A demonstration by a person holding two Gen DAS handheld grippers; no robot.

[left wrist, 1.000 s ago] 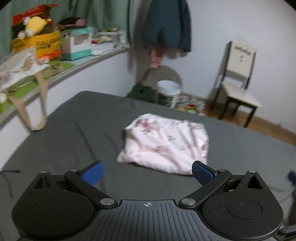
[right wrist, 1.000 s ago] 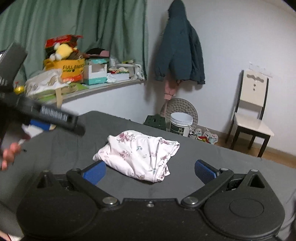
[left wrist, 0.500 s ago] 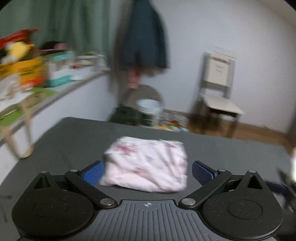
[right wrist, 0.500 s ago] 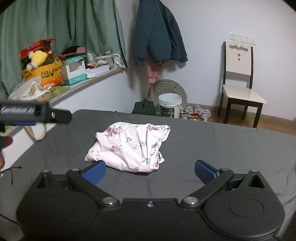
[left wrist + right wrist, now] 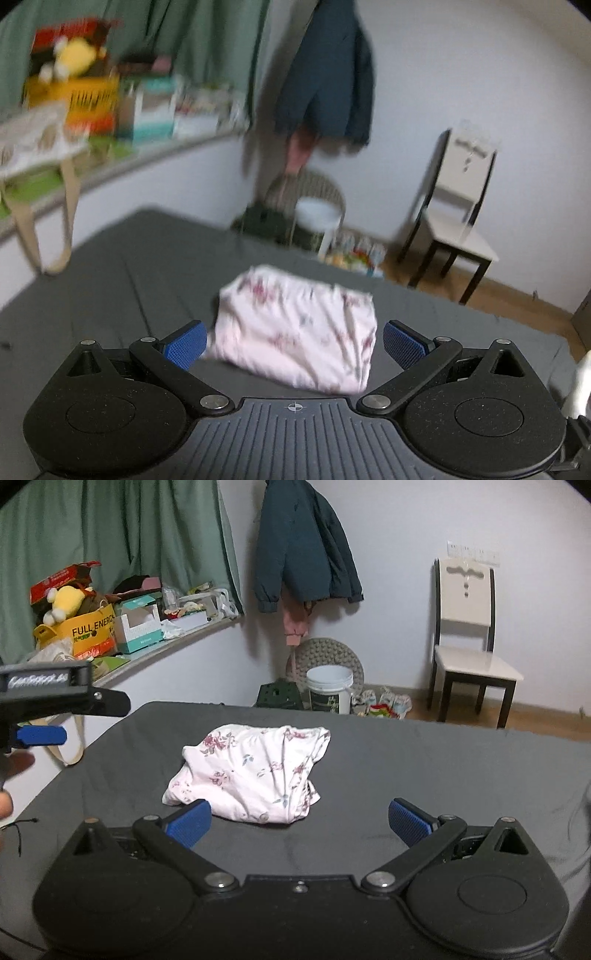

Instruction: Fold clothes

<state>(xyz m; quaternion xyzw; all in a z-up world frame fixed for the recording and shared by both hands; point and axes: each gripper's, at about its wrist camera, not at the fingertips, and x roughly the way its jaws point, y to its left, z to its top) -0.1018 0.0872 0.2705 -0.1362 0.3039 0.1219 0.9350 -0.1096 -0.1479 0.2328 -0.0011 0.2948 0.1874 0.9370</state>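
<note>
I am holding my left claw (image 5: 293,343) wide, with nothing between its blue pads, and the floral garment (image 5: 295,328) is lying straight ahead of it, just beyond the tips and nearly filling the gap between them in the blurred left view. My right claw (image 5: 299,821) is also spread wide and holding nothing; from its view the same garment (image 5: 251,771) is sitting ahead and a little left of centre, its near hem just past the left pad. The bundle is looking already folded into a rough rectangle, its long axis running from the near-left towards the far-right of the dark grey surface (image 5: 443,768), with a looser, bunched edge on its right side. I am judging the left claw to be the nearer one, so it is better placed for any further fold or tidy. Nothing is lying on the surface between either claw and the cloth. Beyond the far edge, a white bucket (image 5: 328,690), a chair (image 5: 469,646) and a hanging jacket (image 5: 303,546) are standing well apart from the work.
</note>
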